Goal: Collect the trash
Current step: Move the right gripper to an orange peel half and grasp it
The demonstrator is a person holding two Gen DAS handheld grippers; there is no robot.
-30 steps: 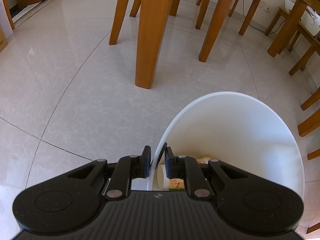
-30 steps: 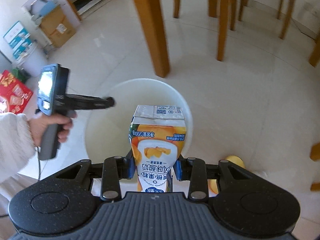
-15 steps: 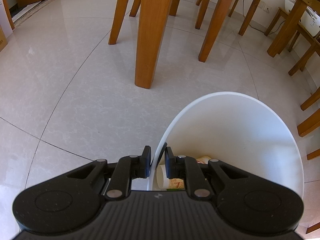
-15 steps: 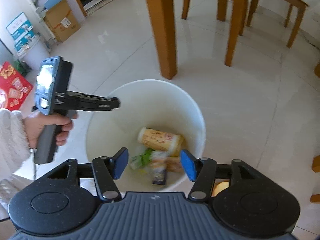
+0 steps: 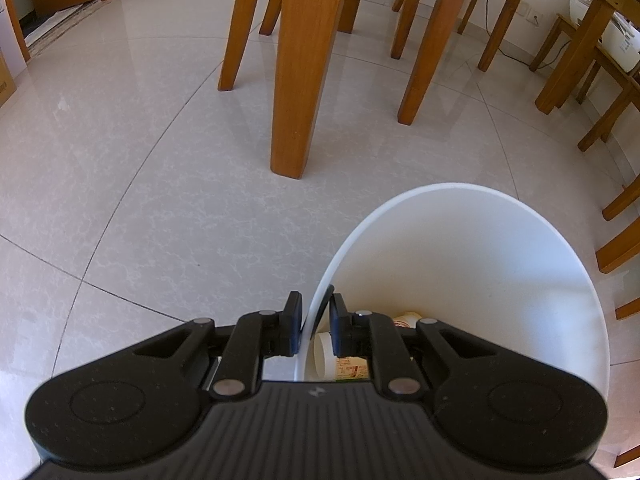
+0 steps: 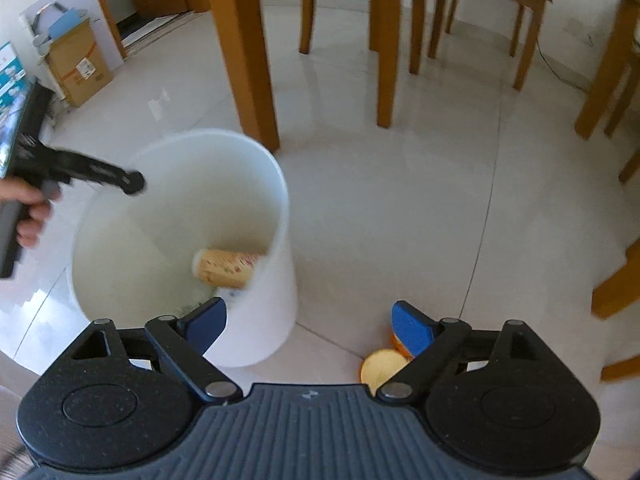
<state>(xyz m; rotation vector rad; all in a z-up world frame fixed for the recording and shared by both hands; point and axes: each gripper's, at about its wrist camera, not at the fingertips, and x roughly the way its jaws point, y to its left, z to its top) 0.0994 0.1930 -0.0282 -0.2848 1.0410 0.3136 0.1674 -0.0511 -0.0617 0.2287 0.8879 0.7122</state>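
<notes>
Standing on the pale tiled floor (image 5: pixel 168 184) just in front of a thick wooden table leg (image 6: pixel 244 56), the white bin (image 6: pixel 264 320) is the biggest thing in both views and serves as the landmark. Inside the bin, seen from the right wrist, a tan printed paper cup (image 6: pixel 224 267) lies on its side against the wall farthest from the left gripper; the rest of the bottom is blurred. From the left wrist, a white cup (image 5: pixel 322 354) and a printed carton (image 5: pixel 352 370) show low inside the bin, partly hidden by the fingers.

The left gripper (image 5: pixel 316 326) is clamped on the bin's rim, one finger outside the wall and one inside, the thin white edge pinched between the pads. A hand (image 6: pixel 28 216) holds that gripper's handle beside the bin.

The right gripper (image 6: pixel 310 322) hangs above the floor at the bin's side opposite that hand. Its jaws have just been opening and now stand spread wide with nothing pressed between them; the bin's outer wall shows between the blue pads. One blue pad (image 6: pixel 208 320) overlaps the bin's near rim, the other sits well clear of the bin. Under that outer pad, on the floor beside the bin, lie orange peel pieces (image 6: pixel 382 366).
</notes>
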